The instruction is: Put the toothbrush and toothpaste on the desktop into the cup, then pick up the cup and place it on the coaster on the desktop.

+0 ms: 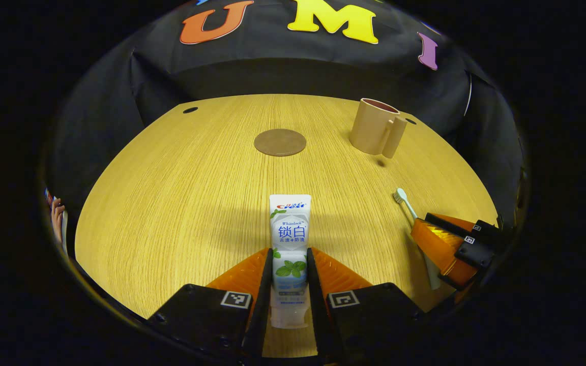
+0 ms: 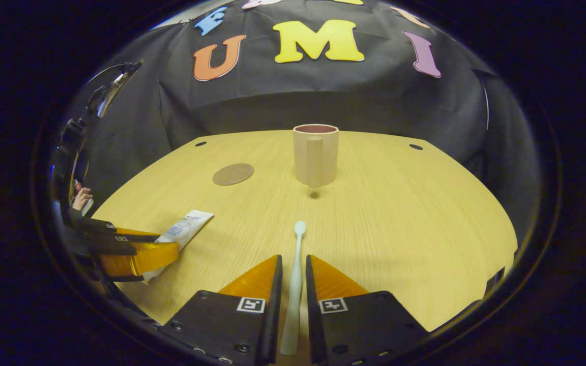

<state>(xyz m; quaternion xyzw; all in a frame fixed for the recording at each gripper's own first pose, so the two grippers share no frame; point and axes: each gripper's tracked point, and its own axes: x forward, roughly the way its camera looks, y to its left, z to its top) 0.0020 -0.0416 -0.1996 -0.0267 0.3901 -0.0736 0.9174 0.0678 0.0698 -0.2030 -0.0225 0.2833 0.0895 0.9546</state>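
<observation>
A white toothpaste tube (image 1: pixel 290 239) lies flat on the wooden desktop (image 1: pixel 181 203), and my left gripper (image 1: pixel 289 252) is shut on its lower half, a finger pressing each side. In the right gripper view the same tube (image 2: pixel 185 228) pokes out of the left gripper (image 2: pixel 163 250). The pale toothbrush (image 2: pixel 295 269) lies lengthwise between the fingers of my right gripper (image 2: pixel 293 259), which stand open with a small gap on each side. The beige cup (image 2: pixel 315 154) stands upright straight ahead of it. A round brown coaster (image 1: pixel 280 142) lies left of the cup (image 1: pixel 376 127).
The black cloth wall closes the desk's far edge. Small dark holes (image 2: pixel 415 147) mark the tabletop's far corners. At the far left, a person's hand (image 2: pixel 82 197) is visible beyond the desk edge. The right gripper (image 1: pixel 448 246) sits near the desk's right edge over the toothbrush (image 1: pixel 405 201).
</observation>
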